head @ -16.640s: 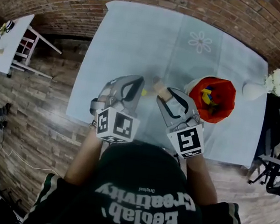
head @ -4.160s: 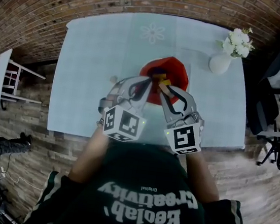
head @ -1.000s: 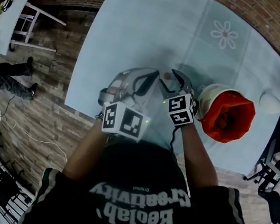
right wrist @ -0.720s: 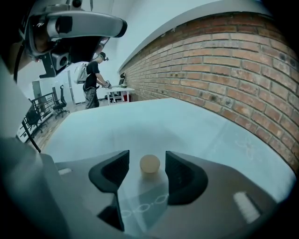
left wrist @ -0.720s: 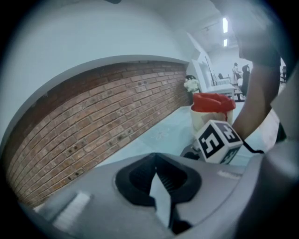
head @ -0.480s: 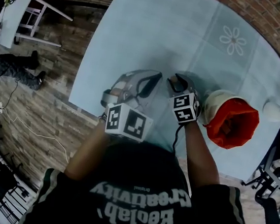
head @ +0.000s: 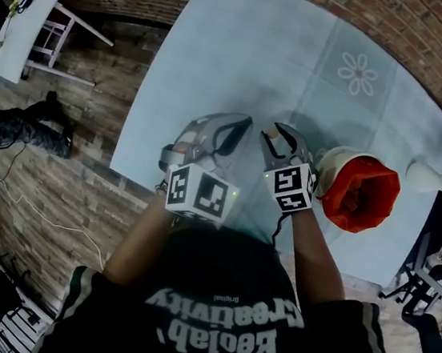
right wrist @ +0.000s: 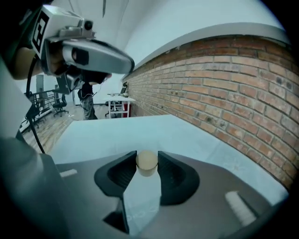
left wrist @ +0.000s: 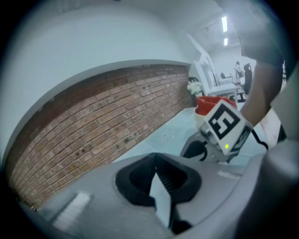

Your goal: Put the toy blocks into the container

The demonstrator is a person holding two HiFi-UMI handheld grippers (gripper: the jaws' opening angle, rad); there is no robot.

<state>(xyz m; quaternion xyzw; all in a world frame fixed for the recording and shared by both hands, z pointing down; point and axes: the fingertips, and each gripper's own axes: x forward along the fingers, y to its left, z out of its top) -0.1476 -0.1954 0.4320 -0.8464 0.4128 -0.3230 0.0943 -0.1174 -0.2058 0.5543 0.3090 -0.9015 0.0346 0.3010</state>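
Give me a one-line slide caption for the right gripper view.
Right gripper, jaws just closed on a cream round block, over the pale blue table, brick wall beside.

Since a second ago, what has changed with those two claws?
The right gripper has just closed its jaws on the small beige block and raised it off the table. The left gripper stays shut and empty; the red container stands where it was.

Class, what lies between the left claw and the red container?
In the head view, the right claw, whose jaws have just been closing on a pale round block, sits between them.
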